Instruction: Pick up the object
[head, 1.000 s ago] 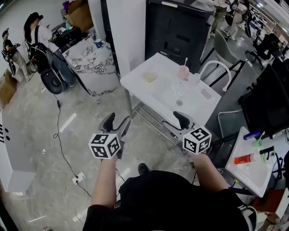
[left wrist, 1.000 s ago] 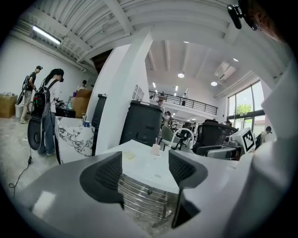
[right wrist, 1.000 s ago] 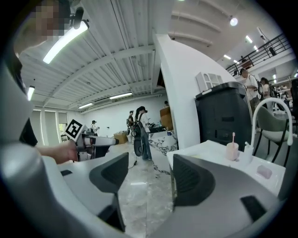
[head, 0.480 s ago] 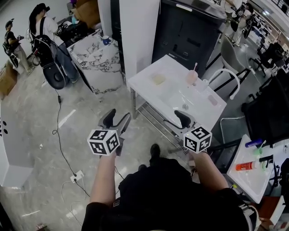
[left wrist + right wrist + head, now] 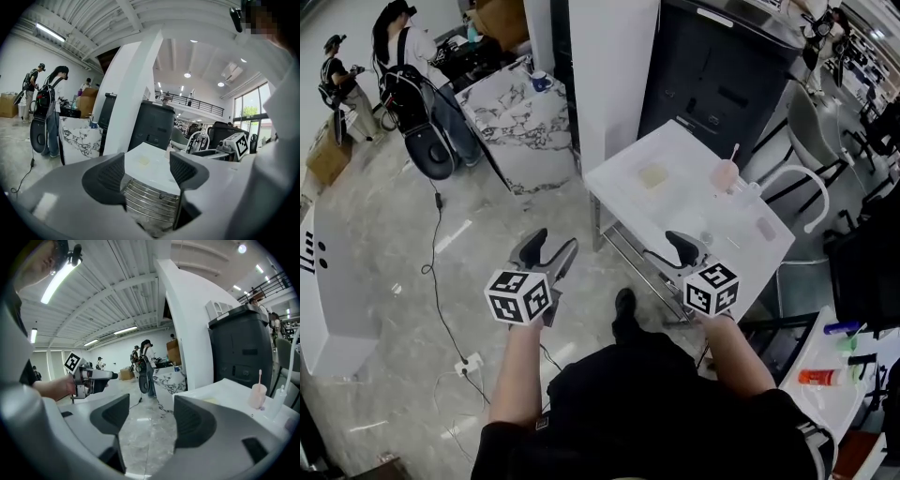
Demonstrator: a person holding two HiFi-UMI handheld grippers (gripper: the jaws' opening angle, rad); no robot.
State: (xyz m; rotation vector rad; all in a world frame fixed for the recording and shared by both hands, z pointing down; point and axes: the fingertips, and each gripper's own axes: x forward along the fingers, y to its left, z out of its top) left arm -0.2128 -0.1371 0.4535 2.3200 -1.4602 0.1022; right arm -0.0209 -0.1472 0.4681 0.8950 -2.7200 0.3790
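A white table (image 5: 694, 211) stands ahead of me. On it lie a pale yellow square pad (image 5: 652, 176), a pink cup with a straw (image 5: 725, 174) and a few small clear items that are hard to make out. My left gripper (image 5: 547, 253) is held over the floor, short of the table's near left corner, open and empty. My right gripper (image 5: 668, 251) hovers at the table's near edge, also open and empty. In the left gripper view the table (image 5: 151, 165) and the pad (image 5: 143, 161) show between the jaws of the left gripper (image 5: 147, 171). The right gripper view has the cup (image 5: 257, 395) to the right of the right gripper (image 5: 150, 419).
A marble-patterned counter (image 5: 514, 120), a white pillar (image 5: 614, 66) and a dark cabinet (image 5: 722, 80) stand behind the table. A white chair (image 5: 797, 192) is at its right. A low table with bottles (image 5: 825, 375) sits at the far right. A cable (image 5: 439, 281) runs across the floor. People (image 5: 403, 52) stand far left.
I have stepped closer to the table, which now sits nearer both grippers. Both grippers stay open and empty at the same height.
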